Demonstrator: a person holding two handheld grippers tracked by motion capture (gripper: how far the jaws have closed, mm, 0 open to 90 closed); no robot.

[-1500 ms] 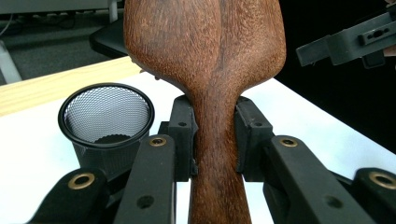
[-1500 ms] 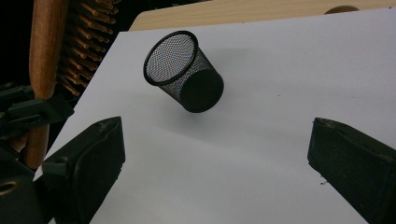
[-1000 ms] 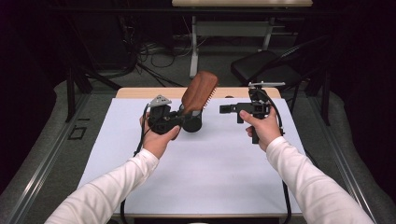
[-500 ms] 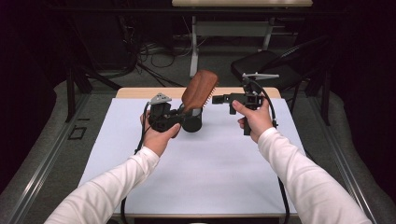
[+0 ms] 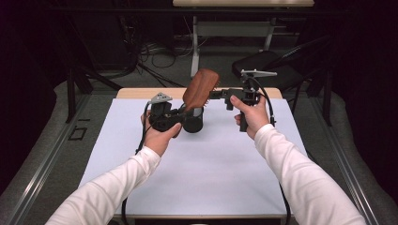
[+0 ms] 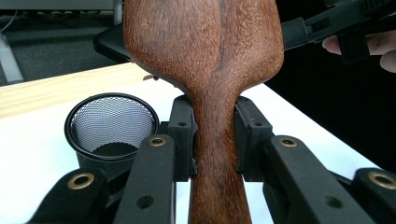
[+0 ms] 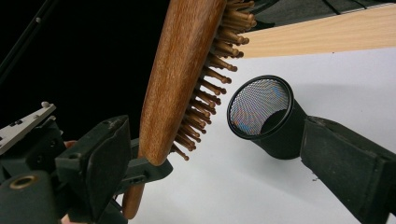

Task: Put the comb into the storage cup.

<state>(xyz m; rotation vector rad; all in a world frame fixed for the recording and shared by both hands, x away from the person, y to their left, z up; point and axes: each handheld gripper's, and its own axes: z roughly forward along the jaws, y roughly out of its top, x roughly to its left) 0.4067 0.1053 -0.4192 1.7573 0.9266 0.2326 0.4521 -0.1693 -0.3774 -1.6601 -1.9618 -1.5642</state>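
A wooden hairbrush [image 5: 201, 86] stands head-up, its bristles [image 7: 210, 79] facing the table's right. My left gripper [image 5: 188, 109] is shut on its handle [image 6: 215, 154], just below the head. My right gripper [image 5: 217, 94] is open at the brush head; in the right gripper view the brush [image 7: 180, 79] stands between the wide jaws, close to the left one, with my right gripper [image 7: 215, 133] not closed on it. A black mesh cup [image 5: 193, 122] sits on the white table cover just beyond my left gripper [image 6: 212, 121]; its opening [image 6: 112, 123] shows.
A white cover [image 5: 197, 173] spreads over the table, with a strip of bare wood [image 5: 136, 93] along the far edge. Beyond the table are a dark floor, cables and a table leg [image 5: 195, 51]. The other hand's gripper [image 6: 327, 23] shows at top right in the left gripper view.
My right gripper has moved left, from the table's right side up to the brush head. The left gripper and the brush have stayed in place.
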